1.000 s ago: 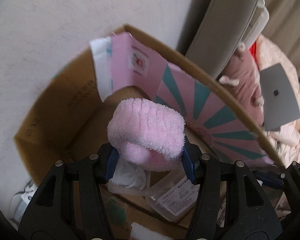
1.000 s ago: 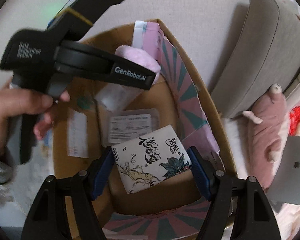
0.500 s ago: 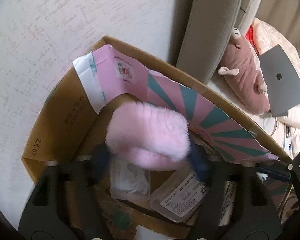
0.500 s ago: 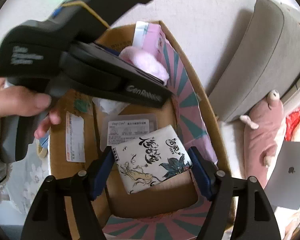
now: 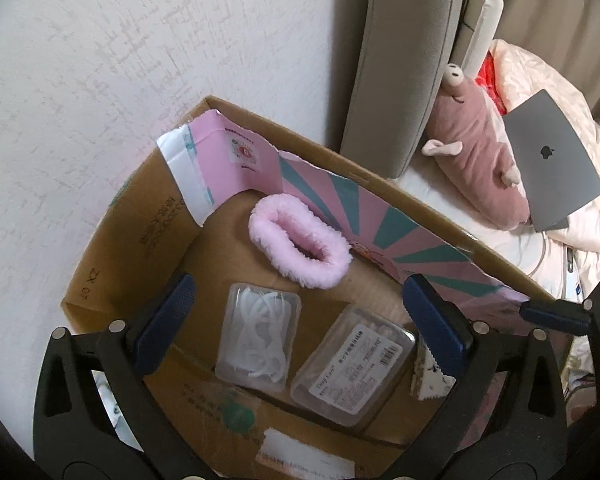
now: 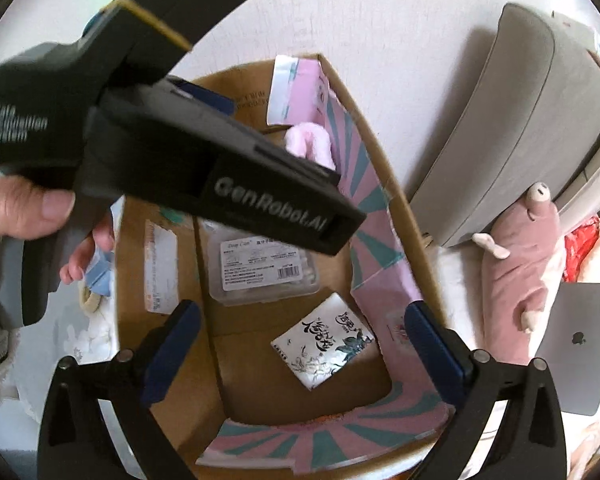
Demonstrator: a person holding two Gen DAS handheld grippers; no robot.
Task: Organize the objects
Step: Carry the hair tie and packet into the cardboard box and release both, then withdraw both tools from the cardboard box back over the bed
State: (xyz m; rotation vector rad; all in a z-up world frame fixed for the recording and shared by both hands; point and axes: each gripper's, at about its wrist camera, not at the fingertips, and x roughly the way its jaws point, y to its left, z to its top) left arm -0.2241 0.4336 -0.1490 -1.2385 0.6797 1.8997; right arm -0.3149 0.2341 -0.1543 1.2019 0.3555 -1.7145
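With both pairs of fingers spread and pinching nothing, each item lies loose on the floor of the cardboard box [image 5: 112,240]. Left gripper [image 5: 300,320] hangs over the box's near-left part; pink fluffy band [image 5: 298,252] lies flat at the far end, just beside the pink-and-teal paper liner [image 5: 380,220] on the right wall. Right gripper [image 6: 300,344] hangs over the near end, w/ the printed tissue pack [image 6: 327,344] below it, near the right wall, tilted diagonal.

Between those two sit a clear case of white cord [image 5: 258,336] and a labelled clear plastic box [image 5: 354,364], side by side (apart from the band, not touching it as far as I can tell).

Step in hand, judged from the layout: drop-off looks done for both, so what's left is backing out clean. To do that well:
- keep fingers wide, lift straight up, no sideways sweep; the liner's torn edge sits close to the right gripper's right finger and could snag.
- grippers overlap a lot in the right wrist view, so move one at a time to avoid a knock.
- the band is soft and light and could cling to a pad, so check before pulling away.

Outside the box on the right: grey cushion [image 5: 404,60], pink plush toy [image 5: 476,160], laptop [image 5: 552,164] on the bed.
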